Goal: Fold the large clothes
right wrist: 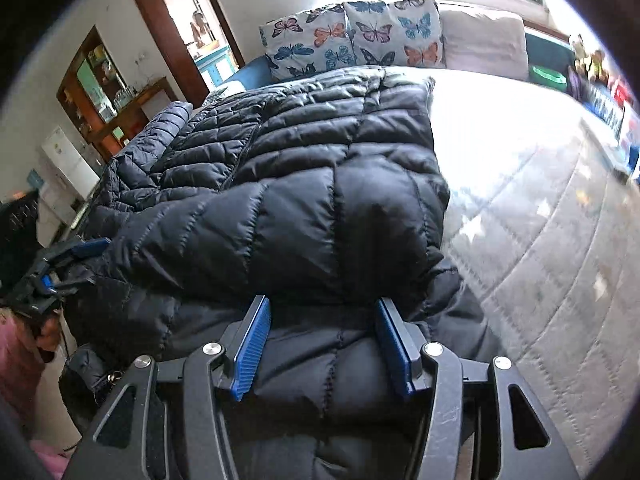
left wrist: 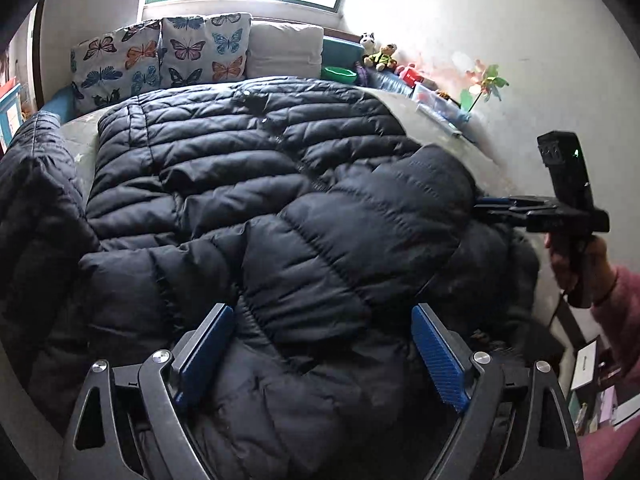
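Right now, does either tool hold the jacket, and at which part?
Neither holds it. The left tool and right tool are both open over the jacket, fingers apart above its near folded part, not pinching any fabric.

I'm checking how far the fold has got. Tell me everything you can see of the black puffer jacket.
The black puffer jacket is a large quilted garment of shiny padded fabric, stitched in horizontal channels. It lies spread on the pale quilted mattress, one padded part folded over its near half. The left hand-held gripper and right hand-held gripper both stand open over its near edge. Butterfly pillows sit beyond it.
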Action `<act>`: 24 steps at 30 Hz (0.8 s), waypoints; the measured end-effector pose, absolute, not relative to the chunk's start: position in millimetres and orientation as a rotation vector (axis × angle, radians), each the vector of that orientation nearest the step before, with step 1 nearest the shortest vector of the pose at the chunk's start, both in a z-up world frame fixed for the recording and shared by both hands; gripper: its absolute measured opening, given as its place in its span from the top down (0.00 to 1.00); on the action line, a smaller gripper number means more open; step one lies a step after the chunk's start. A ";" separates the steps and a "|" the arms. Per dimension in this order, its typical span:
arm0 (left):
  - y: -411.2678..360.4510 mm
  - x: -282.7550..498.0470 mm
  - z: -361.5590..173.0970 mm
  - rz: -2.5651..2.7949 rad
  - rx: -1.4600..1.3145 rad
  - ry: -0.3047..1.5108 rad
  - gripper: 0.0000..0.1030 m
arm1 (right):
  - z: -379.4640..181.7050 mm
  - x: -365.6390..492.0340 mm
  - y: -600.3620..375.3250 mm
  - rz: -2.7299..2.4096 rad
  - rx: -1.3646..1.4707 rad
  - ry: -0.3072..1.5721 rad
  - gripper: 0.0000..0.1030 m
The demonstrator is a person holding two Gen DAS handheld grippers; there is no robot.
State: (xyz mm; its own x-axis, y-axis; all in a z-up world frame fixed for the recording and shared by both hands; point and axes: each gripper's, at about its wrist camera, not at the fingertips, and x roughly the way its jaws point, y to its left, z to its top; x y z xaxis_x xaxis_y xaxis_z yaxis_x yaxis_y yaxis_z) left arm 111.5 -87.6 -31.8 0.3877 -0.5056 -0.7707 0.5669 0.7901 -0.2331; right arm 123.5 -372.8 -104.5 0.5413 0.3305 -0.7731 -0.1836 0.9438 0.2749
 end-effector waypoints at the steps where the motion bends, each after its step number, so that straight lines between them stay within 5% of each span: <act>1: -87.7 111.5 -35.3 -0.676 0.085 0.952 0.07 | -107.0 124.1 -374.3 0.307 0.181 0.953 0.42; 8: -91.9 113.1 -35.3 -0.665 0.105 0.968 0.07 | -103.4 122.2 -365.6 0.276 0.097 0.950 0.42; 15: -100.2 98.4 28.3 -0.745 0.046 0.831 0.07 | -48.9 132.0 -347.2 0.271 0.042 0.899 0.42; 18: -126.0 100.3 27.4 -0.801 0.059 0.834 0.12 | -51.3 151.0 -335.6 0.255 0.015 0.910 0.40; 21: -145.1 112.8 0.9 -0.813 0.068 0.928 0.27 | -74.0 168.4 -328.5 0.242 0.033 0.975 0.40; 24: -147.8 124.3 -28.8 -0.790 0.050 1.019 0.29 | -95.0 171.9 -324.8 0.235 0.026 1.003 0.37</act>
State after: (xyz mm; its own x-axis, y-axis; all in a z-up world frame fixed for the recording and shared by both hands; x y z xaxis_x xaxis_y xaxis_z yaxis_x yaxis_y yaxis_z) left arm 124.3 -147.8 -28.8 0.2775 -0.5662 -0.7762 0.6104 0.7278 -0.3127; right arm 171.9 -324.8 -95.0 0.5145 0.2079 -0.8319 -0.1837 0.9744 0.1298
